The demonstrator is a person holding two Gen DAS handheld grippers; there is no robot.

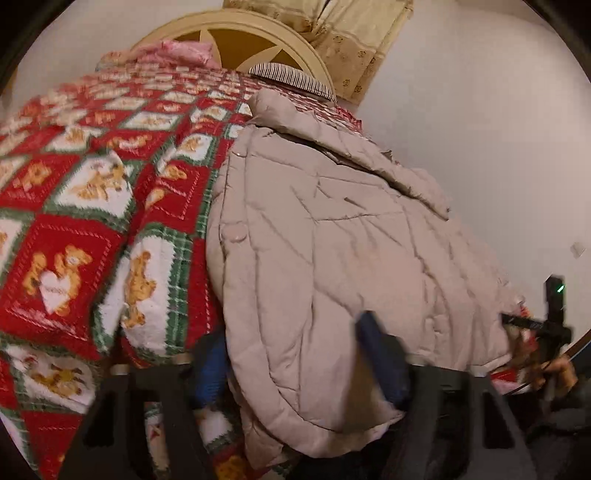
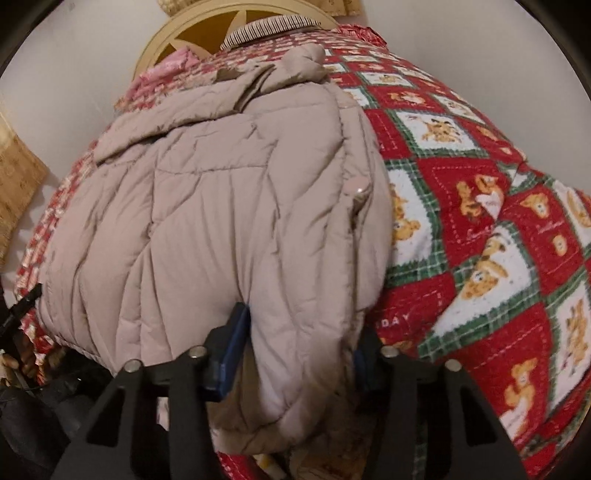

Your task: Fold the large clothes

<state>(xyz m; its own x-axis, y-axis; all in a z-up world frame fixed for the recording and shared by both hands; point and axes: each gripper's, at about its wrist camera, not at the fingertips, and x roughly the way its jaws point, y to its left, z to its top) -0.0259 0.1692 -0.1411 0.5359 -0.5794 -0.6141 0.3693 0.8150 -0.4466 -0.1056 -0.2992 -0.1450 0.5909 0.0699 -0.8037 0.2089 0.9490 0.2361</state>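
Note:
A beige quilted puffer jacket [image 1: 332,229] lies folded lengthwise on a bed; it also shows in the right wrist view [image 2: 207,221]. My left gripper [image 1: 295,365] straddles the jacket's near hem, its blue-padded fingers [image 1: 384,365] wide apart with the fabric between them. My right gripper [image 2: 295,354] likewise straddles the near hem, one blue finger [image 2: 232,354] on the left, the other mostly hidden by fabric. The right gripper's body is visible at the right edge of the left wrist view [image 1: 546,325].
The bed carries a red, white and green teddy-bear blanket [image 1: 92,206], also in the right wrist view [image 2: 480,229]. A round cream headboard [image 1: 236,33], a striped pillow [image 1: 291,79] and pink bedding [image 1: 177,51] are at the far end. White walls surround.

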